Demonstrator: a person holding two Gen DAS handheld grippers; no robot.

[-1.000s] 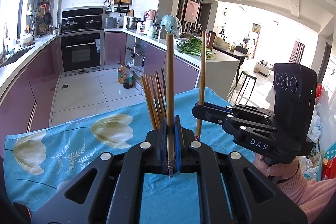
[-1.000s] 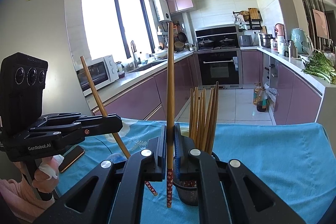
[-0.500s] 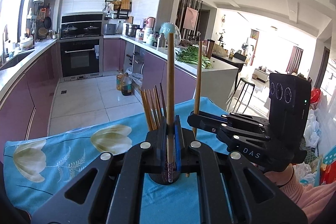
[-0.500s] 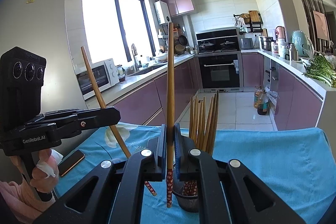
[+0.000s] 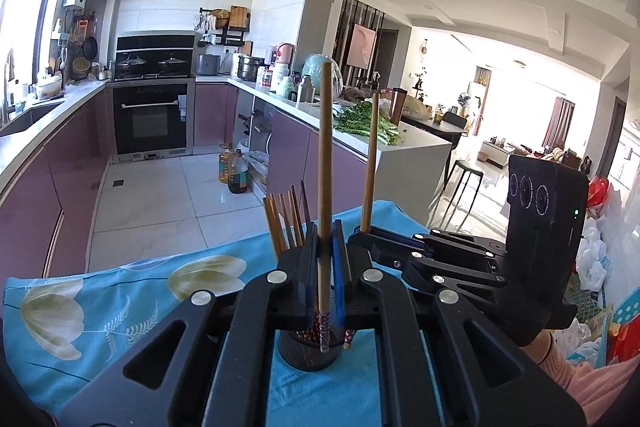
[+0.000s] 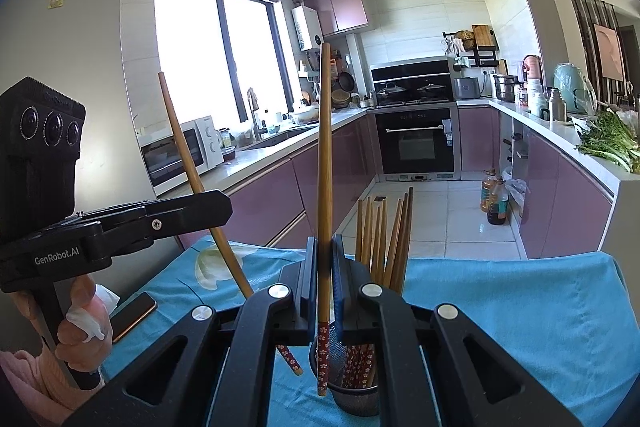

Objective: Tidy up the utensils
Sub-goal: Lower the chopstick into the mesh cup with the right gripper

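Note:
My left gripper (image 5: 325, 267) is shut on an upright wooden chopstick (image 5: 324, 167). Its patterned lower end hangs just above the black mesh holder (image 5: 308, 351). Several chopsticks (image 5: 284, 219) stand in that holder. My right gripper (image 6: 325, 279) is shut on a second upright chopstick (image 6: 325, 167), whose tip hangs by the near rim of the holder (image 6: 356, 399). In the right wrist view the left gripper (image 6: 216, 207) comes in from the left with its chopstick (image 6: 188, 155) tilted. In the left wrist view the right gripper (image 5: 360, 239) is close on the right.
The holder stands on a table under a blue flowered cloth (image 5: 100, 307). A phone (image 6: 132, 315) lies on the cloth near the left hand. Beyond the table's far edge is the kitchen floor, with purple cabinets (image 6: 560, 211) and an oven (image 6: 416, 143).
The left gripper has drawn closer to the holder, which now shows under its chopstick's tip. The right gripper has stayed put. Both stay shut on their chopsticks.

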